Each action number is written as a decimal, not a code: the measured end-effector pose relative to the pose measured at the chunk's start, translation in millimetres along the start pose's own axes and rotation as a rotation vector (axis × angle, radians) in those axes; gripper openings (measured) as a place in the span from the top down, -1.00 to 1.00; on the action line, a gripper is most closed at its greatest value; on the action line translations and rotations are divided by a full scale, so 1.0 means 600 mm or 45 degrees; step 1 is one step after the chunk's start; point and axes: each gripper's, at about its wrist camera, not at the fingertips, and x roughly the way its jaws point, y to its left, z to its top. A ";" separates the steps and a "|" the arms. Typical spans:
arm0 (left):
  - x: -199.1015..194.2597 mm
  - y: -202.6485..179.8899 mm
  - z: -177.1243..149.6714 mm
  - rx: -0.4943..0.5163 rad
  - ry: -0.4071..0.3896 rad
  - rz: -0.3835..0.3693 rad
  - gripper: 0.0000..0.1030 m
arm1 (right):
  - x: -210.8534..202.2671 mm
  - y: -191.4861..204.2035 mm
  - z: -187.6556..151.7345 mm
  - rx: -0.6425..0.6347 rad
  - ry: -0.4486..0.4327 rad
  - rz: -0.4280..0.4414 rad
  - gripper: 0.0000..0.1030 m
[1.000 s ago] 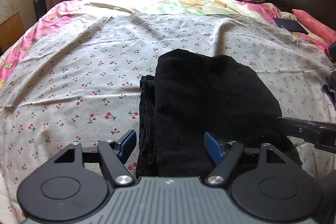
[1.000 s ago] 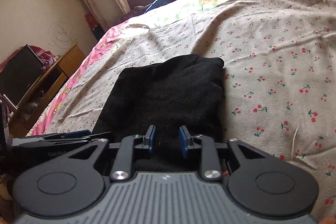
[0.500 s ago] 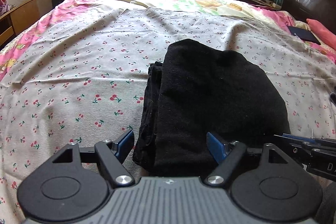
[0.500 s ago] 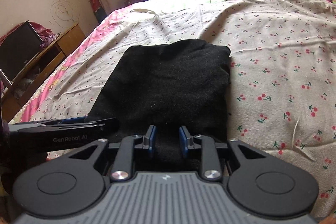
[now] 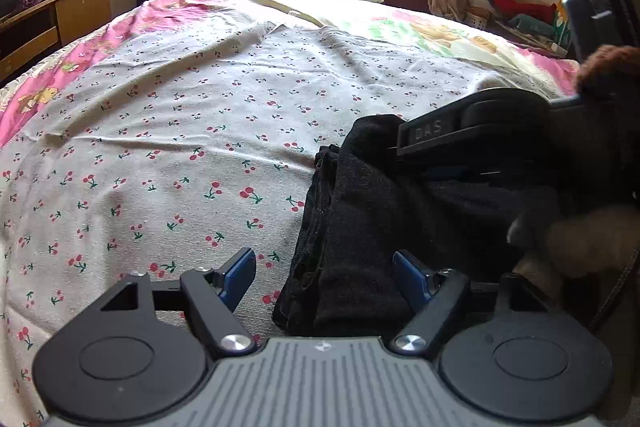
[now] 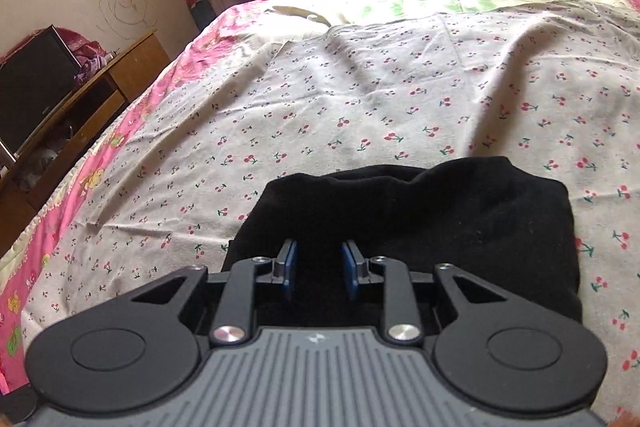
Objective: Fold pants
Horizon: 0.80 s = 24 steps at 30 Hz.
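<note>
Pants (image 6: 440,227): folded on bed (image 5: 200,107) | left hand-held gripper (image 5: 324,273): we held it released | right hand-held gripper (image 6: 319,267): narrowly parted, grasping nothing

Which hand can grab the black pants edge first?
Probably left. The left hand-held gripper is wide open, straddling the near-left edge of the folded black fabric pants. The right hand-held gripper sits over their middle, jaws narrow.
</note>
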 end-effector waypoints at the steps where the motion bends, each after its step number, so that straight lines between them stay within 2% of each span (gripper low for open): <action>1: 0.003 -0.001 0.000 0.001 0.005 0.000 -0.72 | 0.021 0.004 0.004 -0.020 0.024 -0.004 0.46; 4: 0.008 -0.002 0.000 0.019 0.021 -0.006 -0.74 | 0.054 0.002 0.021 -0.037 0.062 0.064 0.34; 7: 0.007 0.001 0.000 0.026 0.030 -0.018 -0.76 | 0.053 -0.001 0.025 -0.055 0.074 0.085 0.33; 11: -0.004 0.004 -0.003 -0.012 0.005 -0.030 -0.76 | -0.001 -0.005 0.015 -0.005 -0.001 0.088 0.34; 13: -0.009 -0.002 -0.004 0.000 -0.012 -0.012 -0.76 | -0.055 -0.008 -0.004 0.035 -0.066 0.095 0.34; 15: -0.007 -0.006 -0.005 0.014 -0.005 0.000 -0.76 | -0.104 -0.009 -0.037 0.001 -0.113 0.046 0.36; 19: -0.001 -0.014 -0.004 0.044 0.034 0.003 -0.76 | -0.170 -0.036 -0.115 -0.015 -0.157 -0.146 0.34; 22: 0.005 -0.024 -0.006 0.093 0.064 0.010 -0.79 | -0.166 -0.070 -0.152 0.078 -0.088 -0.183 0.40; 24: 0.002 -0.030 -0.008 0.120 0.048 0.030 -0.79 | -0.172 -0.070 -0.143 0.094 -0.095 -0.178 0.39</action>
